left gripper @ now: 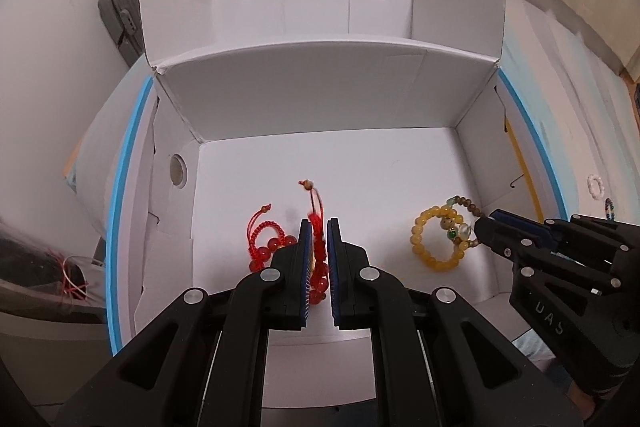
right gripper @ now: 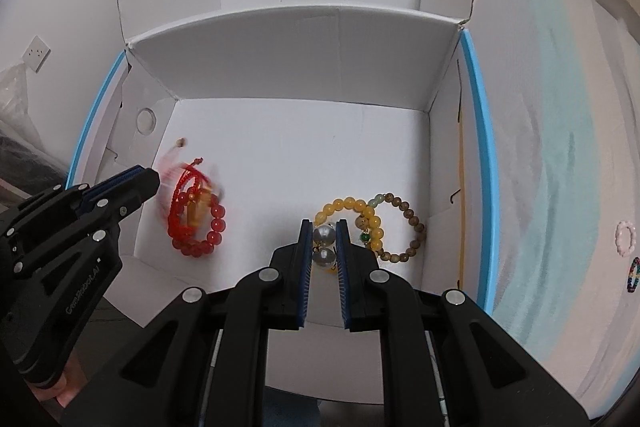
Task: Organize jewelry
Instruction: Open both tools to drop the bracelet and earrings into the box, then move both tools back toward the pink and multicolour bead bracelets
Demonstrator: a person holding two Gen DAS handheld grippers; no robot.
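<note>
Both pairs of tongs hang down into the open white cardboard box (left gripper: 320, 163), and each is pinched shut on a piece of jewellery. Nearest on the left, the left gripper (left gripper: 319, 227) is clamped on a red bracelet of round beads and knotted cord (left gripper: 319, 259), whose corded tail sticks up past the fingertips and looks blurred in the right view, so I judge it is swinging; if let go while it sways, it could land on the other red beaded cord bracelet (left gripper: 266, 245) lying just beside it on the box floor and the cords could tangle. To the right, the right gripper (right gripper: 324, 227) squeezes a piece with two large pearly grey beads (right gripper: 323, 245), right over a yellow amber-like bead bracelet (right gripper: 352, 211) that overlaps a brown wooden bead bracelet (right gripper: 404, 227). Round beads between flat pads may pop out sideways, and lowering further could hook the yellow loop and drag it up on release. Farther out, beyond the right wall, a small pale pink bead ring (right gripper: 626, 239) and a multicoloured bead ring (right gripper: 634, 279) lie on the pale bedcover (right gripper: 560, 147), well apart from the box, easy to overlook.
</note>
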